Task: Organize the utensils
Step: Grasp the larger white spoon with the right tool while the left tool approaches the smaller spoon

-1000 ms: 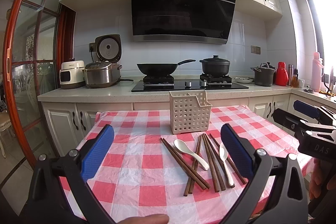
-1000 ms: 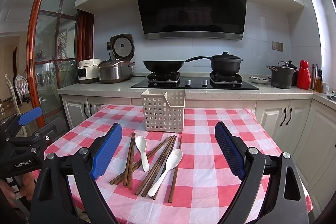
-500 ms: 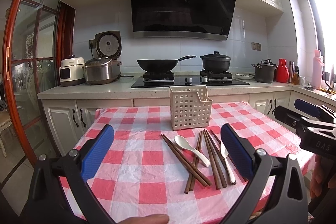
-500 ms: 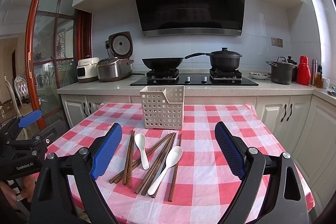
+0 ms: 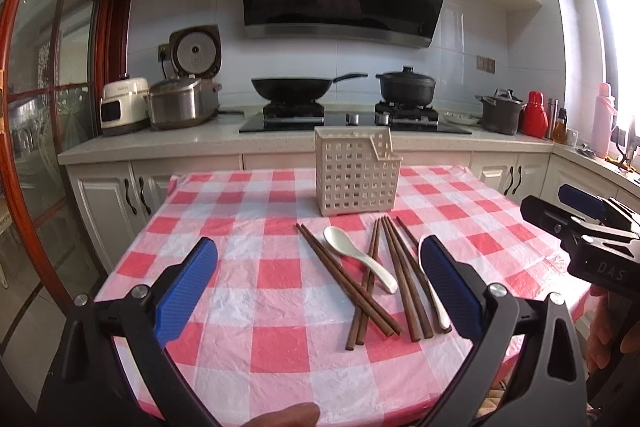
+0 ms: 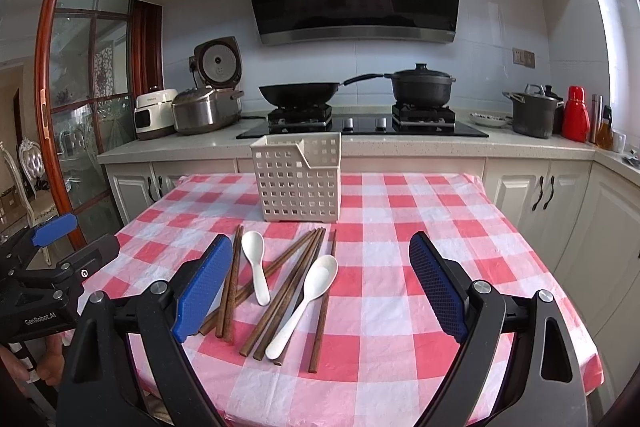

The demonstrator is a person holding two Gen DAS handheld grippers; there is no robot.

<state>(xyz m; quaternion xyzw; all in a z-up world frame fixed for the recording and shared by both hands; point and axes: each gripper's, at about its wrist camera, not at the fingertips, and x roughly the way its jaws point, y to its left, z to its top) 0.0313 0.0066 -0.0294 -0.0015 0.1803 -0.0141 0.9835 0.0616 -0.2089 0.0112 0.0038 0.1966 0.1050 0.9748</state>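
Observation:
Several brown chopsticks (image 5: 346, 277) (image 6: 298, 273) and two white spoons lie loose on the red-checked tablecloth (image 5: 240, 251) (image 6: 400, 267). One spoon (image 5: 360, 259) (image 6: 256, 263) lies left of the other spoon (image 6: 306, 303), which the left wrist view shows partly behind a finger (image 5: 434, 297). A cream perforated basket (image 5: 356, 173) (image 6: 298, 177) stands upright behind them. My left gripper (image 5: 316, 287) is open and empty above the near table edge. My right gripper (image 6: 316, 289) is open and empty, just short of the utensils.
A counter behind the table carries a stove with a wok (image 6: 300, 93) and a black pot (image 6: 420, 85), rice cookers (image 6: 204, 107) at left, a pot and a red flask (image 6: 576, 113) at right. A glass door with a wooden frame (image 6: 52, 99) is at left.
Both grippers have tilted down and moved a little closer to the table; the utensils now sit higher and larger in both views. Nothing on the table moved.

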